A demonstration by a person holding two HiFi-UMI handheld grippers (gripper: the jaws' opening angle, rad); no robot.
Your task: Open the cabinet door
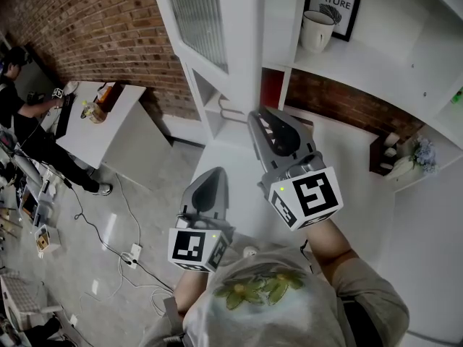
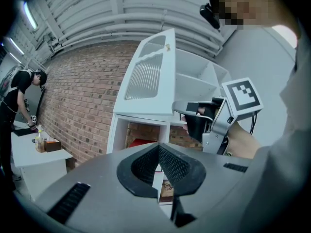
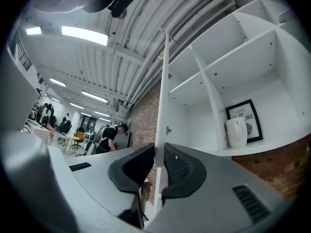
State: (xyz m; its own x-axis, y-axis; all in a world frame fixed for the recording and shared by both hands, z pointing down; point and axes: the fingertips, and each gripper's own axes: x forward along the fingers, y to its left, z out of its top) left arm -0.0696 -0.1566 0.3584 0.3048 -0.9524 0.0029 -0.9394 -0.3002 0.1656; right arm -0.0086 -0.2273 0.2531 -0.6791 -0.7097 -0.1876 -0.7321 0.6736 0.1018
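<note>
The white cabinet door (image 1: 210,27), with a ribbed glass panel, stands swung out from the white cabinet (image 1: 362,63). My right gripper (image 1: 269,130) is raised to the door's free edge. In the right gripper view the door (image 3: 163,106) runs edge-on between the jaws, and my right gripper (image 3: 156,171) is shut on that edge. My left gripper (image 1: 210,186) hangs lower and to the left, apart from the door, shut with nothing in it. From the left gripper view the door (image 2: 146,74) shows angled open, with the right gripper (image 2: 187,108) at its lower edge.
A white mug (image 1: 317,29) and a framed print (image 1: 334,4) sit on an open shelf behind the door. A white table (image 1: 101,125) with a person (image 1: 14,100) beside it stands at the left by the brick wall. Cables (image 1: 123,255) trail across the floor.
</note>
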